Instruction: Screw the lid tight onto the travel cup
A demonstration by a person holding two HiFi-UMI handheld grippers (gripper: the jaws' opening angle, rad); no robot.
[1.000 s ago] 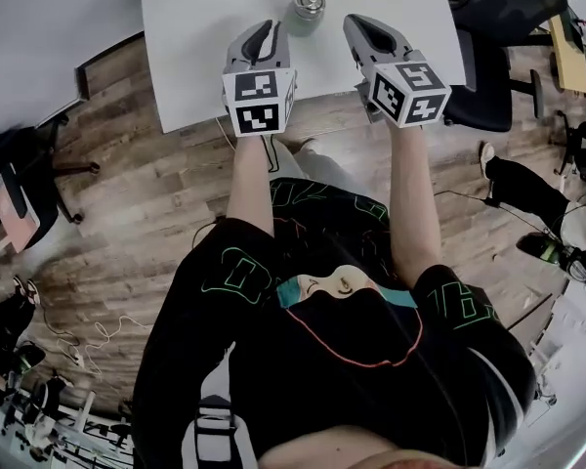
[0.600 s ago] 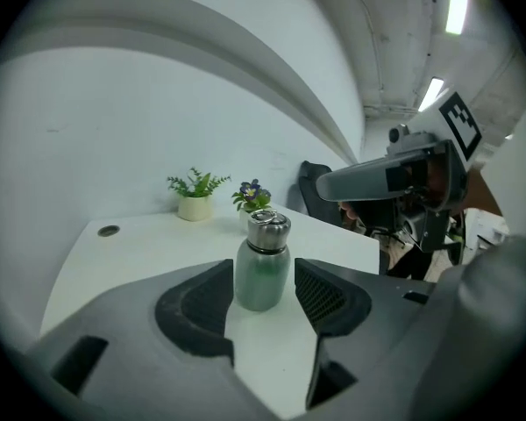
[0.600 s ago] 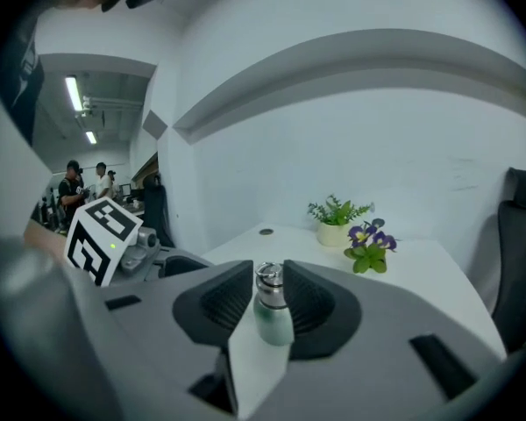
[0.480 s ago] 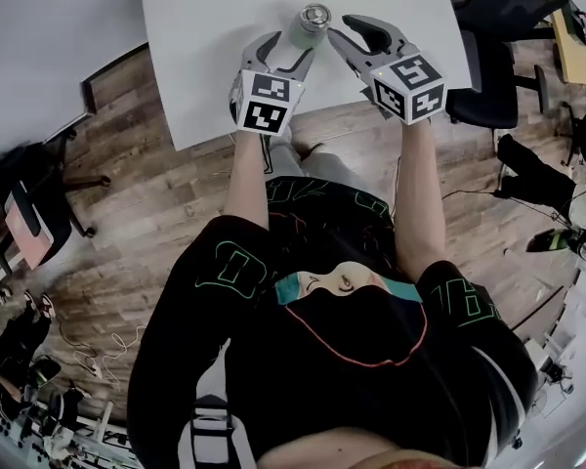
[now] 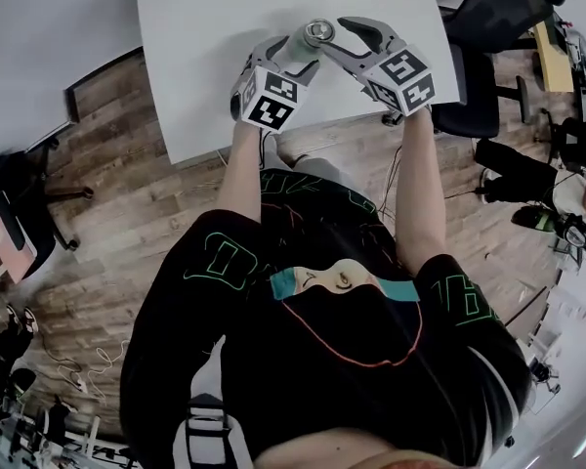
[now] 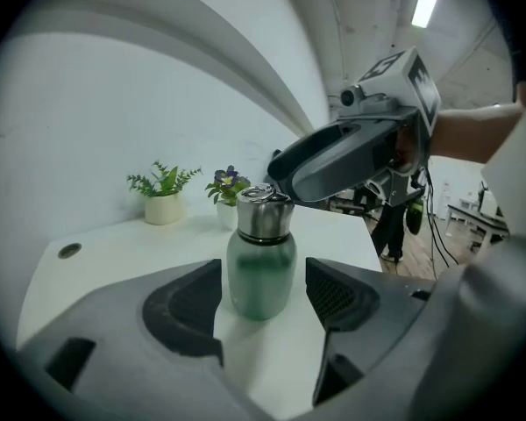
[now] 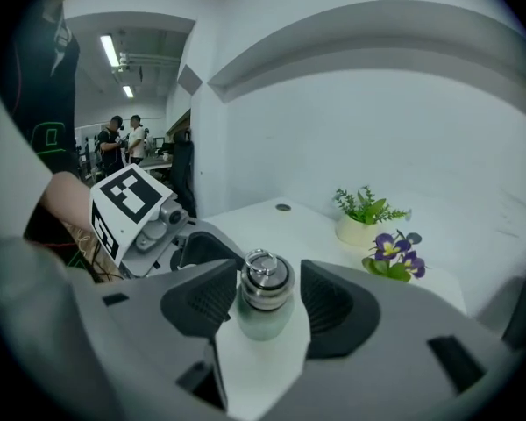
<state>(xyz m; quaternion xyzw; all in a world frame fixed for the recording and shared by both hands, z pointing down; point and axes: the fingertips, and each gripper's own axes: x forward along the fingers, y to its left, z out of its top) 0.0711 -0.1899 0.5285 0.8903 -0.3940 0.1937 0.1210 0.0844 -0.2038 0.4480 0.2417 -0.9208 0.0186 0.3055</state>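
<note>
A frosted green travel cup (image 6: 259, 274) with a steel lid (image 6: 264, 216) and a ring handle stands upright on the white table (image 5: 205, 57). My left gripper (image 6: 263, 292) has the cup's body between its pads, with a gap on each side; its jaws have just been opening. Over the lid (image 7: 265, 281) my right gripper (image 7: 265, 301) reaches in from the right, pads flanking it without pressing; its jaws have just been opening too. In the head view both grippers, left (image 5: 291, 55) and right (image 5: 328, 35), meet at the cup (image 5: 303, 49).
Two small potted plants (image 6: 164, 202) (image 6: 228, 191) stand at the table's far side, behind the cup. A round grommet (image 6: 68, 251) sits in the tabletop at the left. An office chair (image 5: 488, 57) stands right of the table. People stand in the far background (image 7: 123, 143).
Both grippers moved forward and down from the table's near edge to the cup. Their jaws went from shut to open, and the cup stands between them.
</note>
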